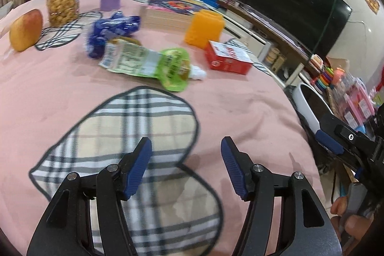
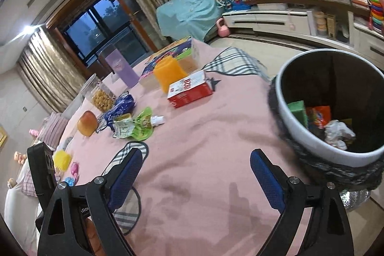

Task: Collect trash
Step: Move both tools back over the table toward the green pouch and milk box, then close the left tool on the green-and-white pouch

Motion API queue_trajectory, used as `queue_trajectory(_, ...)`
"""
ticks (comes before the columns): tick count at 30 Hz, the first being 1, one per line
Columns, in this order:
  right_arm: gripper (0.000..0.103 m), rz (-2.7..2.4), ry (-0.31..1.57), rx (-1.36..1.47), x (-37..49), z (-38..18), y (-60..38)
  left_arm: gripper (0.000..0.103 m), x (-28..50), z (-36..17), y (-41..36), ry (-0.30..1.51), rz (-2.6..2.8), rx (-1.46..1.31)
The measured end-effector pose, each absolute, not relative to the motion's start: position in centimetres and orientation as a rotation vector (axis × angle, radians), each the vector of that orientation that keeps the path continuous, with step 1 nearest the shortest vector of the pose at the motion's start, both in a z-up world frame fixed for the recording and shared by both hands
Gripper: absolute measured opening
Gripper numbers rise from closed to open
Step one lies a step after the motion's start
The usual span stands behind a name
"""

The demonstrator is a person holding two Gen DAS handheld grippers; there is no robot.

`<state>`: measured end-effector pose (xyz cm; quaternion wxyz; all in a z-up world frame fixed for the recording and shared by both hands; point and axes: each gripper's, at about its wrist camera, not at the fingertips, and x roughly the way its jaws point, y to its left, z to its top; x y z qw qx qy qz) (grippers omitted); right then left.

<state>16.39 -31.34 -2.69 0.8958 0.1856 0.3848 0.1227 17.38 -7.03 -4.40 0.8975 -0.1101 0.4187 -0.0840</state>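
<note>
1. Green pouch (image 1: 153, 65) lies flat mid-table on the pink cloth (image 1: 240, 107), touching the blue wrapper (image 1: 110, 30), well apart from the bin (image 2: 309, 136).
2. We judge the pouch light, limp and slick; its white cap (image 1: 198, 72) is the stiffest hold.
3. Left gripper (image 1: 186, 168) stands partly open and empty; right gripper (image 2: 194, 181) wide, empty.
4. We judge the wrapper crinkly; pinch a fold.

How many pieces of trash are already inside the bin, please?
4 visible in the bin: a green box at left, an orange wrapper beside it, crumpled white paper in front, something yellow behind. More may be hidden underneath.
</note>
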Motion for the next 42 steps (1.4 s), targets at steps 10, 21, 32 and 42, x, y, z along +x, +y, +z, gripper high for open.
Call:
queue_trajectory(10,0.093,0.287,0.818,0.362,18.2,-3.3,-29.1,0.062,18.6,-4.8,-3.6,0.871,-0.108,-0.26)
queue_trajectory(21,0.093,0.317,0.844,0.329,20.9,-4.6,-26.7,0.065,20.3,-4.9,-1.2,0.877,-0.066,-0.29)
queue_trajectory(32,0.093,0.313,0.852,0.324,23.8,-5.2,-26.8,0.073,23.6,-4.0,-2.8,0.879,-0.104,-0.361)
queue_trajectory(42,0.093,0.269,0.845,0.388,24.8,-5.4,-29.8,0.074,26.8,-5.7,-5.5,0.911,-0.051,-0.283)
